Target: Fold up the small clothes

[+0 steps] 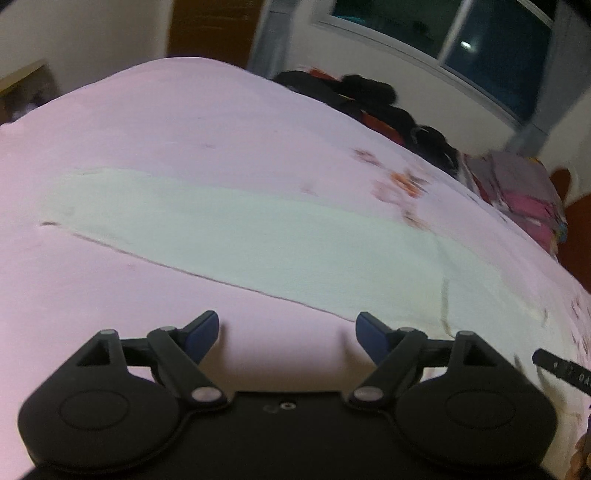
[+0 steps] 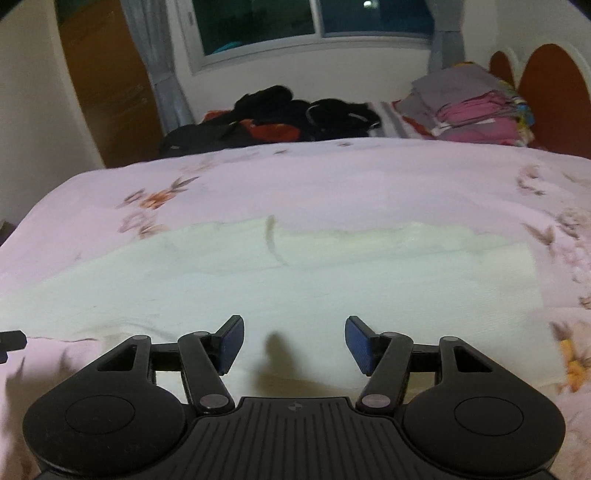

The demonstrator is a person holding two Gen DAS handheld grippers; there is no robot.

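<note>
The left gripper (image 1: 287,334) is open with nothing between its blue pads, and it hangs over the pink bed sheet (image 1: 155,122) just next to the near edge of the pale green cloth (image 1: 236,229). The right gripper (image 2: 294,341) is open too and holds nothing; it hangs right over the same cloth, which lies flat on the bed in a long strip. The cloth looks folded over once, because a second layer with a wavy edge shows along its far side, so I think one fold is done and more folds are still to make. Its near edge and right end lie straight and free, easy to pinch. The sheet around it is bare on the near side and on the left, so there is lots of room to move. Farther away, a heap of dark clothes (image 2: 295,110) waits by the wall, likely not folded yet, and a neat stack of folded clothes (image 2: 476,107) sits at the far right, under the window (image 2: 314,22)
</note>
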